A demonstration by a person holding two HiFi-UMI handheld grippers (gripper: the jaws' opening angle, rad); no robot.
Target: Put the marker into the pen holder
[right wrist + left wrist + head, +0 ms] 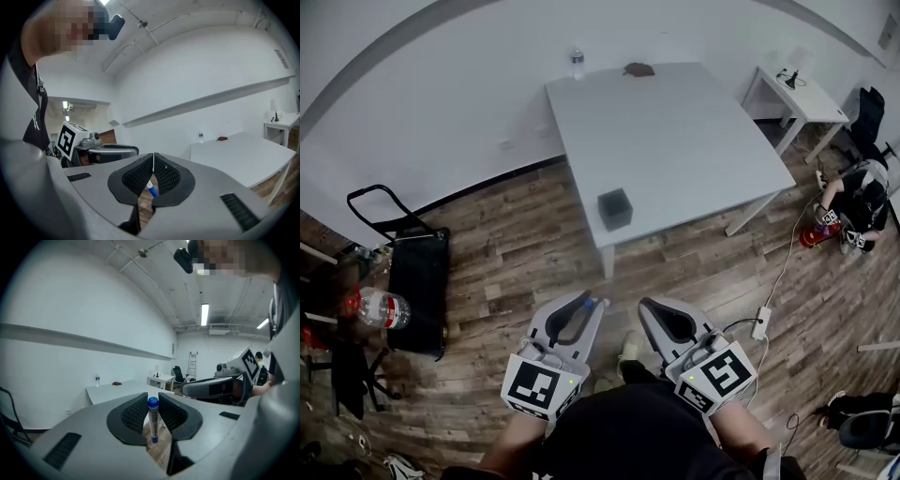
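The marker (pixel 153 418), white-bodied with a blue cap, stands upright between the ribbed pads of my left gripper (pixel 153 401), which is shut on it. In the head view the left gripper (pixel 586 302) is held low, close to the person's body, and the marker's blue tip (pixel 598 303) pokes past its jaws. My right gripper (pixel 654 305) is beside it with its pads closed together (pixel 153 157) and nothing between them. The pen holder (pixel 615 208), a dark square box, sits at the near left edge of the white table (pixel 675 141), well ahead of both grippers.
A water bottle (pixel 577 62) and a small brown object (pixel 638 69) lie at the table's far edge. A black cart (pixel 417 281) and a large bottle (pixel 382 307) stand at left. At right are a small white table (pixel 802 98), a crouching person (pixel 858 202) and a power strip (pixel 760 323).
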